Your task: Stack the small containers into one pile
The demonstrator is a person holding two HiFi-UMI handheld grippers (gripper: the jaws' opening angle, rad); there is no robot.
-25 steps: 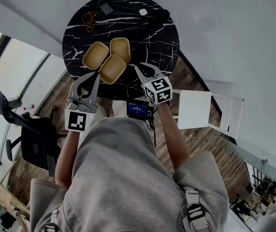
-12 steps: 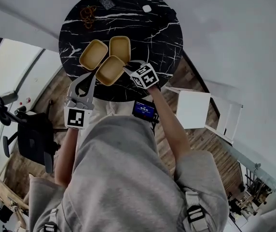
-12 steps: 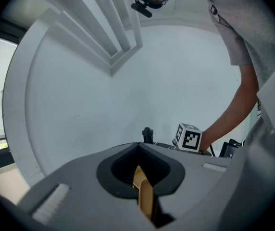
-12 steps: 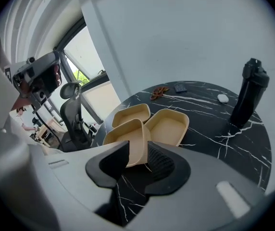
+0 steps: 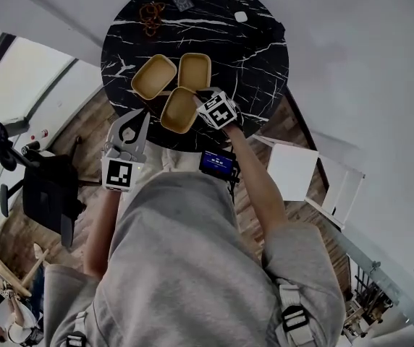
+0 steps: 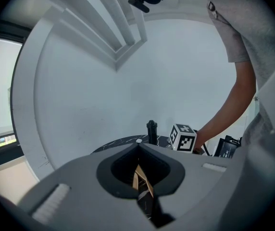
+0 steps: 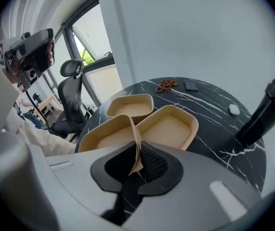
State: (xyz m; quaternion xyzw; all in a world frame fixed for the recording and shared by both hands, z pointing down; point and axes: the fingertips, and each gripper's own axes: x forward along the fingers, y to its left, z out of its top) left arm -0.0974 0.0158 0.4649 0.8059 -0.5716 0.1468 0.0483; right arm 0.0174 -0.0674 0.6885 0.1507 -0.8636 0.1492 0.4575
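Observation:
Three tan containers lie close together on the round black marble table (image 5: 250,63): one at the left (image 5: 153,76), one at the back (image 5: 194,71) and a near one (image 5: 179,110). My right gripper (image 5: 201,100) is at the near container's right rim. In the right gripper view its jaws are closing on that thin rim (image 7: 136,137), which bends between the pads of the right gripper (image 7: 137,150). The back container (image 7: 168,126) lies just beyond. My left gripper (image 5: 140,118) hovers at the table's near left edge, shut and empty, with the tips of the left gripper (image 6: 138,143) together.
A black cylinder (image 7: 265,110) stands at the table's right side, with a small white object (image 7: 233,109) near it. A brown tangle (image 5: 150,11) and a dark card (image 5: 182,1) lie at the far edge. An office chair (image 5: 40,186) is at the left and a white stand (image 5: 294,172) at the right.
My right gripper has moved forward from the table's near edge to the near container's rim, and its jaws have closed there. The left gripper has stayed by the near left edge.

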